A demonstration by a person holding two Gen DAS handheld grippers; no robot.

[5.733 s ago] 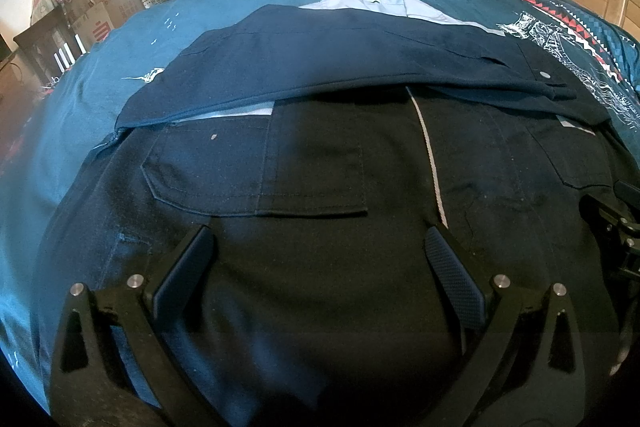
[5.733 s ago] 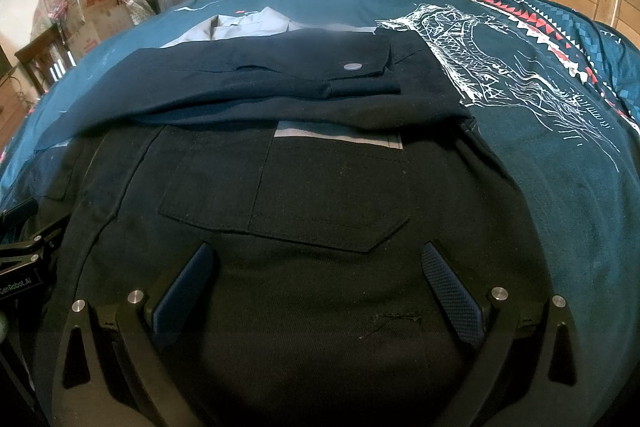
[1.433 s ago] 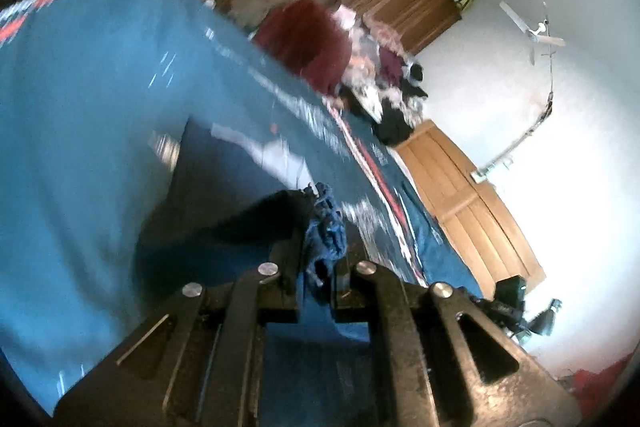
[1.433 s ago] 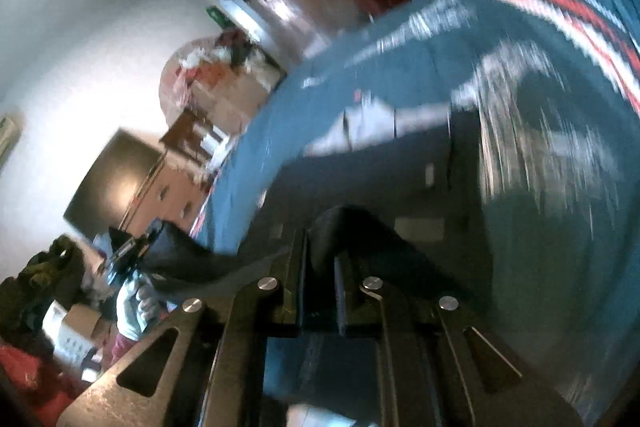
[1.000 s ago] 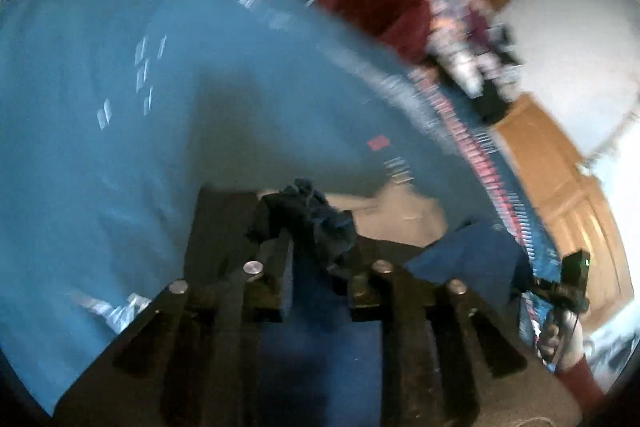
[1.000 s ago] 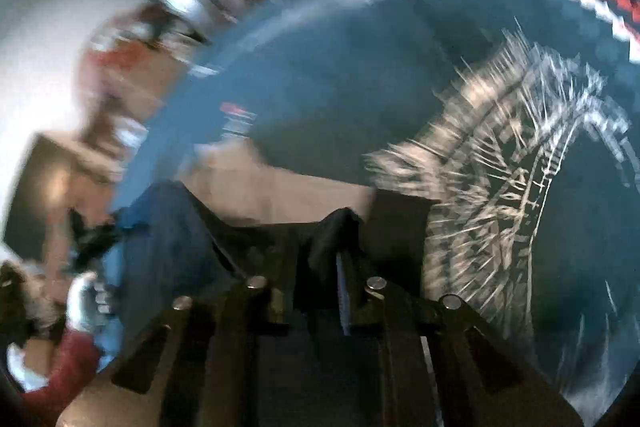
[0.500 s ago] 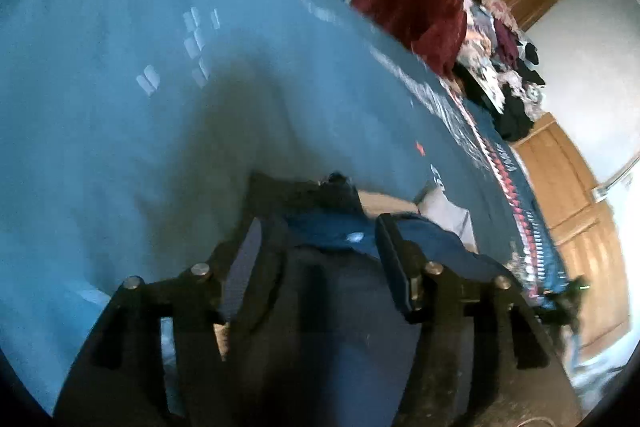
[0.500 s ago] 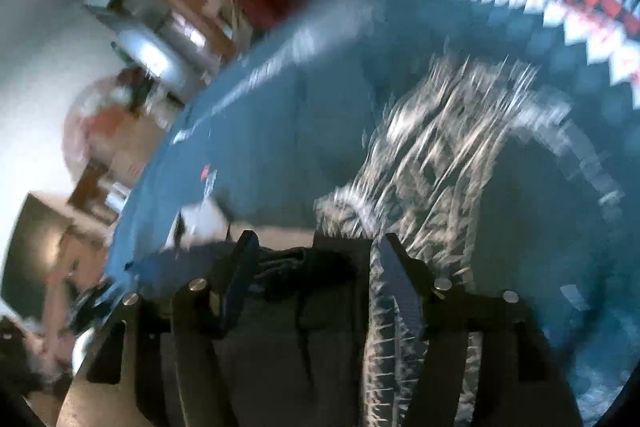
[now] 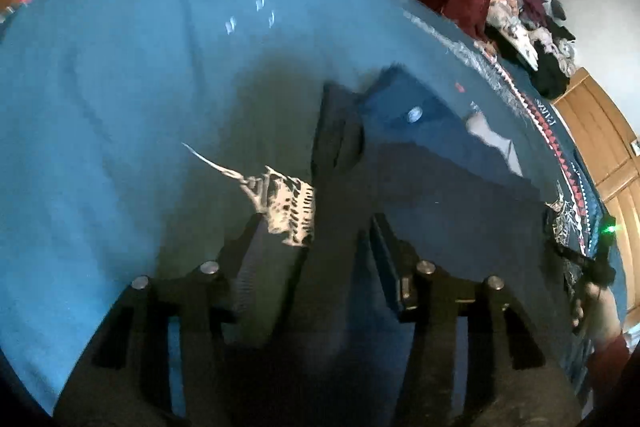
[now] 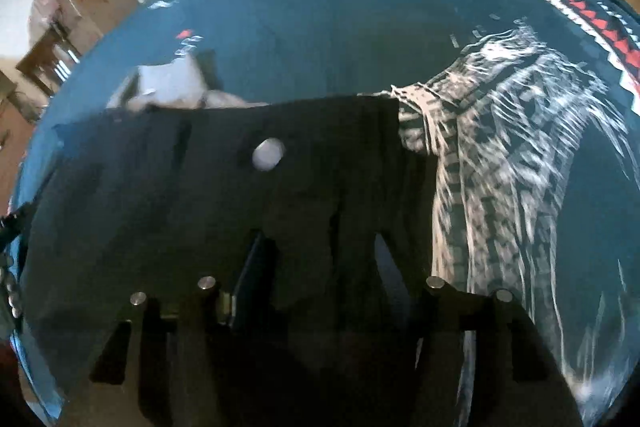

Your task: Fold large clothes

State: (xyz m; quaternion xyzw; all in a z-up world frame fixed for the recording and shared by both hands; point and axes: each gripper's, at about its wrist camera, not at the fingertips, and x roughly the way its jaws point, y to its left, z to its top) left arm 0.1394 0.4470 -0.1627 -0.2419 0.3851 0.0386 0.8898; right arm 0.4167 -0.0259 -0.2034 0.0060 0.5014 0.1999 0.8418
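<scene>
both my left gripper (image 9: 316, 247) and right gripper (image 10: 324, 267) now have their jaws apart, having let go the dark jacket (image 10: 208, 195), which lies folded over on the bed (image 9: 120, 67), so this fold looks done.

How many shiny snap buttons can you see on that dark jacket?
1. A single round snap button sits on the dark jacket ahead of the right gripper; others may be hidden inside the folds.
</scene>
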